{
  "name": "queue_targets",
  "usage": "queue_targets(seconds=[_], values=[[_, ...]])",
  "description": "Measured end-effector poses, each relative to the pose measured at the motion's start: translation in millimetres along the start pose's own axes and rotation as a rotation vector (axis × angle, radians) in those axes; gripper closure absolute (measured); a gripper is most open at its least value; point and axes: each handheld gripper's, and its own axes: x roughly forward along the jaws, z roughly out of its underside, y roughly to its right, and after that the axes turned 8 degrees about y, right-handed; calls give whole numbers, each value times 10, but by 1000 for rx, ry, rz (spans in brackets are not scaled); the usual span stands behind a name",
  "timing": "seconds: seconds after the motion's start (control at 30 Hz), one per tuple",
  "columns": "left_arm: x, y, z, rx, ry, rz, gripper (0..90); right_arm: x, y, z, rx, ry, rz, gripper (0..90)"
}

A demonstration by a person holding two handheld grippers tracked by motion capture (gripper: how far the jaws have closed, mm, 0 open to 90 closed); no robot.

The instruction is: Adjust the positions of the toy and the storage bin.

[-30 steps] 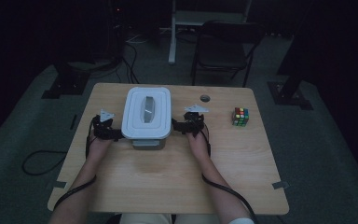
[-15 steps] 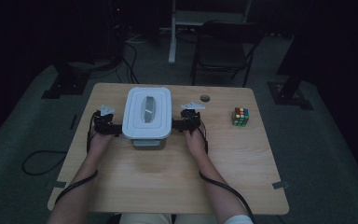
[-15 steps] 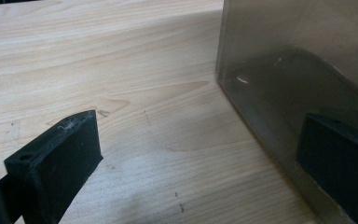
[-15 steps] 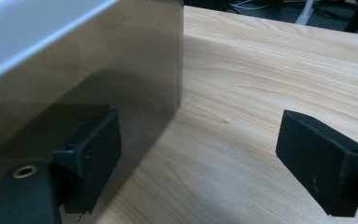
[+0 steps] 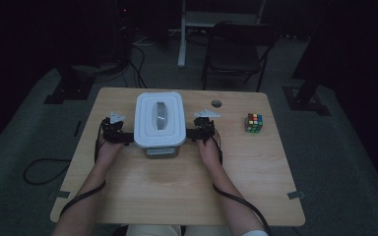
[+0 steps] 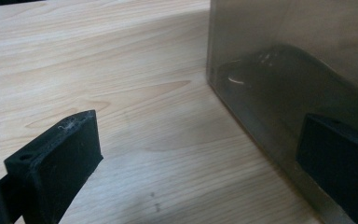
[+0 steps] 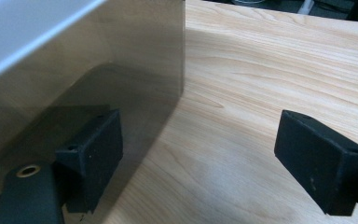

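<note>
Box [image 5: 160,120] nearer, between both jaws

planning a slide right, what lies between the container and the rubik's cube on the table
In the high view, the right gripper sits beside the container; past it, bare wood up to the cube.

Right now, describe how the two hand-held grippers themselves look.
The left gripper and right gripper are small black units, each topped by a pale grey three-cornered plate. A dark cable trails from each back along the forearm. Up close, the left gripper's fingers are blocky matte-black pads with small round holes; the right's fingers match.
</note>
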Motion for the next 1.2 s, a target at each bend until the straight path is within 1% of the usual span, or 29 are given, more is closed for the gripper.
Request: queue_targets(seconds=[0.13,0.17,0.3,0.43,0.57,0.63,0.8,0.9,1.03,1.13,1.2], values=[[29,74,-26,9,-5,-1,7,-53,50,10,0,-1,8,163],[37,92,-32,9,-8,2,7,-68,60,12,6,-2,8,163],[78,168,-58,15,-12,11,7,-134,128,32,-3,-1,16,163],[119,246,-89,27,-18,17,7,-197,188,56,0,-1,23,163],[155,318,-102,27,-16,27,7,-272,241,75,-8,-3,28,163],[173,352,-111,27,-19,37,7,-305,281,89,2,-7,23,163],[209,471,-154,51,-22,51,7,-398,368,126,3,0,35,163],[228,534,-173,54,-30,66,7,-454,426,144,13,0,45,163],[251,600,-189,64,-28,66,7,-506,463,160,11,1,57,163],[274,635,-196,63,-30,79,7,-555,503,177,11,4,63,163],[289,656,-200,57,-32,88,7,-581,528,196,19,8,59,163]])
